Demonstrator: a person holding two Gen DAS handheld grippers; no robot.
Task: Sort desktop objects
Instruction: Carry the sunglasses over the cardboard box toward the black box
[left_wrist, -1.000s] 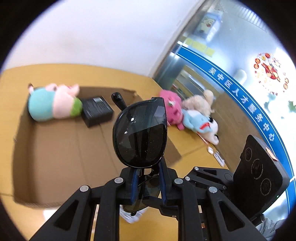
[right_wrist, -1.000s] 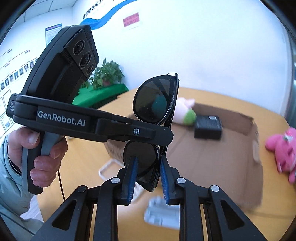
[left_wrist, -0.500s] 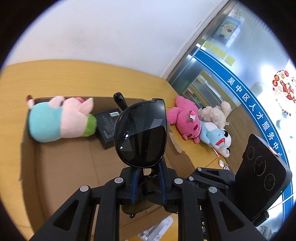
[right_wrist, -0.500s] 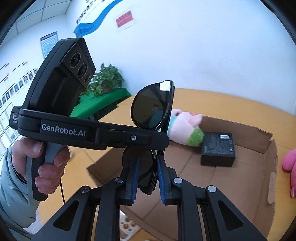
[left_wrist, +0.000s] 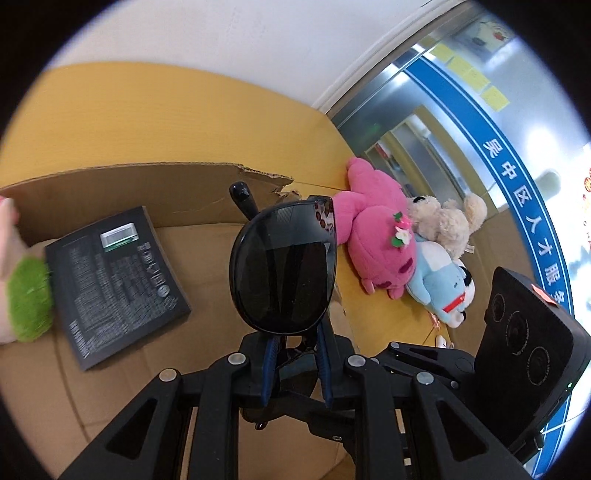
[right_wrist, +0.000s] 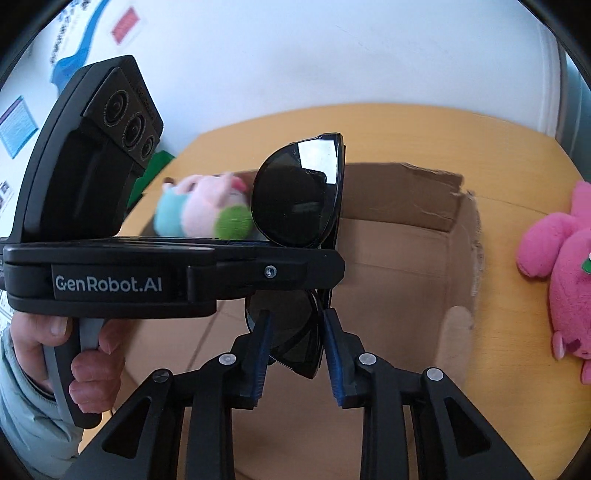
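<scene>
Black sunglasses (left_wrist: 284, 266) are held upright over an open cardboard box (left_wrist: 122, 177). My left gripper (left_wrist: 293, 363) is shut on their lower part. In the right wrist view the sunglasses (right_wrist: 295, 195) stand between my two grippers; my right gripper (right_wrist: 295, 350) has its blue pads a little apart around the lower lens, and whether they touch it is unclear. The left gripper's body (right_wrist: 110, 273) crosses that view from the left. The box holds a black flat box (left_wrist: 114, 284) and a pink, blue and green plush (right_wrist: 201, 206).
A pink plush (left_wrist: 373, 243), a beige plush (left_wrist: 443, 221) and a light blue plush (left_wrist: 439, 288) lie on the yellow table (left_wrist: 147, 122) right of the box. The box's far wall (right_wrist: 402, 195) is torn at the rim. A white wall stands behind the table.
Both grippers with the sunglasses have moved forward and lower over the box; the black flat box looks nearer. The right gripper's pads have spread slightly from the lens.
</scene>
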